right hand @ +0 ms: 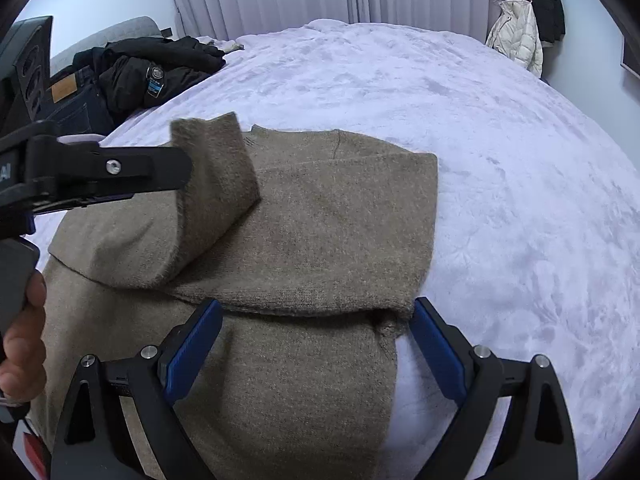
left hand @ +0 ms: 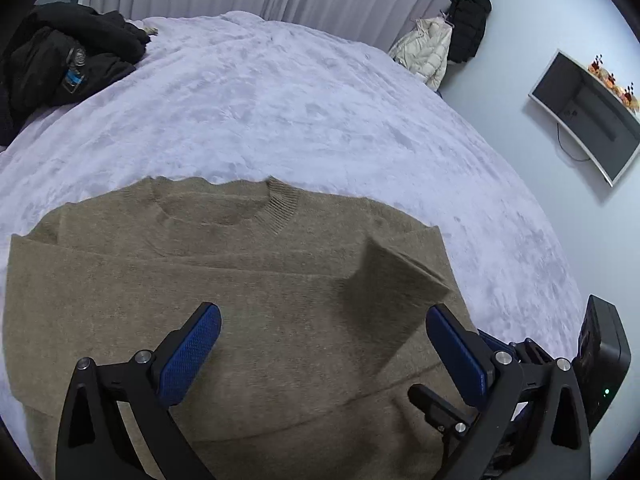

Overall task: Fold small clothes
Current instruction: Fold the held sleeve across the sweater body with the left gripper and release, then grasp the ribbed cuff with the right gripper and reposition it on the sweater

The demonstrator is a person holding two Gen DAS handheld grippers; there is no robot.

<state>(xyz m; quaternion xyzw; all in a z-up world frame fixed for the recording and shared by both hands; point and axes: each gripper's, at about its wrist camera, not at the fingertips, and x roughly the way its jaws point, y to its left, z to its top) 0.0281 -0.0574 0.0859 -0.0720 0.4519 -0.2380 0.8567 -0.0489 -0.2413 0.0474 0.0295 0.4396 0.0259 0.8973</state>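
Note:
A brown knit sweater [left hand: 248,320] lies flat on the lavender bed blanket [left hand: 280,100], neck toward the far side. In the left wrist view my left gripper [left hand: 322,316] hovers open over the sweater's chest with nothing between its blue pads. One sleeve end [left hand: 394,276] stands up loosely just beyond its right finger. In the right wrist view the same sleeve cuff [right hand: 216,168] sticks up beside the tip of the left gripper [right hand: 186,174], not pinched. The other sleeve [right hand: 340,220] lies folded across the sweater [right hand: 280,380]. My right gripper [right hand: 316,308] is open above that fold's near edge.
A pile of black clothes [left hand: 68,60] [right hand: 152,68] lies at the bed's far left. Jackets [left hand: 432,52] hang on the right wall next to a mounted screen [left hand: 584,116]. Curtains close off the back. A hand [right hand: 20,340] holds the left gripper's handle.

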